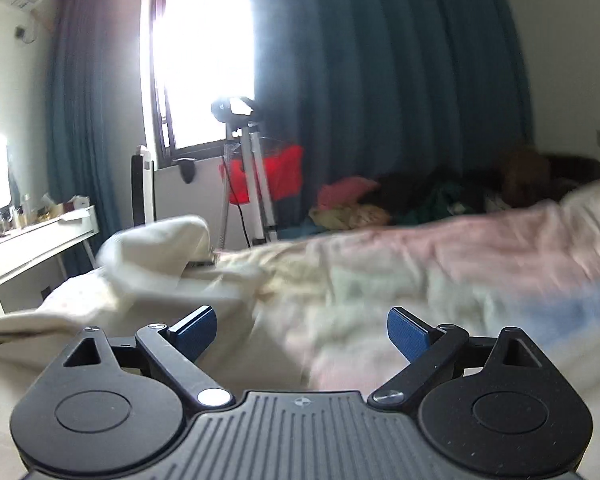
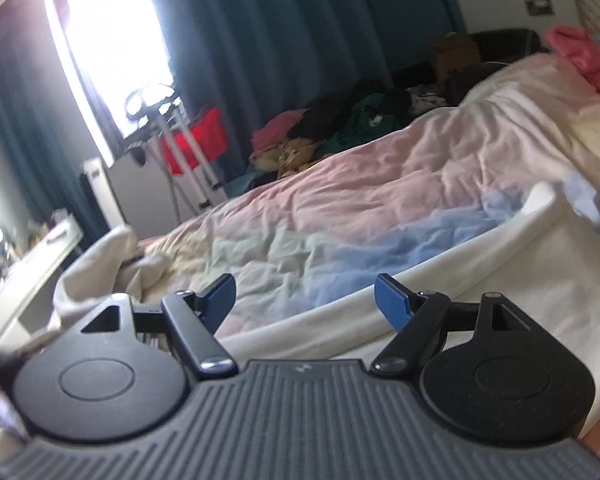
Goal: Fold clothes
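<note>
A cream garment (image 1: pixel 148 256) lies rumpled on the bed's near left, and it also shows in the right wrist view (image 2: pixel 100 264). A pile of mixed clothes (image 1: pixel 364 204) lies at the bed's far side, also in the right wrist view (image 2: pixel 332 128). A pink garment (image 2: pixel 584 56) lies at the far right. My left gripper (image 1: pixel 302 330) is open and empty just above the bed. My right gripper (image 2: pixel 304 294) is open and empty above the bed's near edge.
A pastel pink, blue and cream duvet (image 2: pixel 360 200) covers the bed. A tripod with a camera (image 1: pixel 244 168) stands by the window, with a red cloth (image 1: pixel 284 176) behind it. A white desk (image 1: pixel 32 240) stands on the left. Dark blue curtains (image 1: pixel 380 80) hang behind.
</note>
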A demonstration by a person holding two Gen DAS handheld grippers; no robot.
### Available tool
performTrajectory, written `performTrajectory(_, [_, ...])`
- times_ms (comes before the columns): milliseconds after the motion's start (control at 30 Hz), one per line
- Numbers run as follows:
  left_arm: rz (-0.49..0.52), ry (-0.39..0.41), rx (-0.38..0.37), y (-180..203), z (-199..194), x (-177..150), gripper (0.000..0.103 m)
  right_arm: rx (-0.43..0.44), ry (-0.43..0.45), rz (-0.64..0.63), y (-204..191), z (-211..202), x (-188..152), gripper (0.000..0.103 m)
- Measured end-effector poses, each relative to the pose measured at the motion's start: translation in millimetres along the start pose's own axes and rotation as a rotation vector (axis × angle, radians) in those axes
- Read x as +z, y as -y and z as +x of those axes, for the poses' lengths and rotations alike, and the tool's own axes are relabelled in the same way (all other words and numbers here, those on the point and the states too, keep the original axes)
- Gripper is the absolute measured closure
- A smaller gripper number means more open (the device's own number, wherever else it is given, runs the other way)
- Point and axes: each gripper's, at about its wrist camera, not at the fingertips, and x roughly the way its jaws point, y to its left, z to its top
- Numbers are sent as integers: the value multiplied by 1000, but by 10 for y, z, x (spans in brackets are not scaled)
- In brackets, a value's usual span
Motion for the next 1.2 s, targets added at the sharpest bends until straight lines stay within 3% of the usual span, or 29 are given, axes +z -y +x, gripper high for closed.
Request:
performTrajectory(67, [-52, -65, 41, 127, 422, 205, 9, -15, 10, 35, 76, 54, 18, 25])
performTrajectory(167, [-93, -95, 158, 281, 994, 397, 8, -40, 6, 83, 175, 230, 16, 24])
performTrajectory(400, [-122, -243, 492, 166, 2135, 500, 7, -75, -86, 121, 306, 802, -96, 24])
performTrajectory(467, [-151, -278, 538, 65, 2313, 481, 8, -81, -95, 126, 333, 913, -119, 24])
performTrajectory(567, [-202, -335, 579, -78, 2527, 447, 17, -93, -101, 120, 358, 1050, -139, 24])
performTrajectory(633, [-227, -353, 572, -135, 2572, 431, 29, -93, -106, 127, 378, 1102, -149, 24])
performTrajectory(700, [-199, -347, 568, -130, 2567, 436, 59, -93, -108, 131, 396, 1128, -151, 24])
performTrajectory(733, [-174, -345, 567, -115, 2557, 441, 69, -94, -107, 133, 405, 1127, -155, 25])
performTrajectory(767, [-157, -342, 556, -104, 2546, 451, 87, -95, -106, 135, 414, 1127, -157, 25])
performTrajectory(900, [-128, -305, 457, -22, 2359, 608, 90, -104, -94, 142, 434, 1092, -123, 25])
performTrajectory(1033, [-135, -254, 300, 222, 1973, 880, 91, -116, -73, 157, 480, 1020, -79, 25])
performTrajectory(1200, [-152, -227, -7, 792, 1442, 1245, 91, -139, -53, 211, 587, 891, -8, 25])
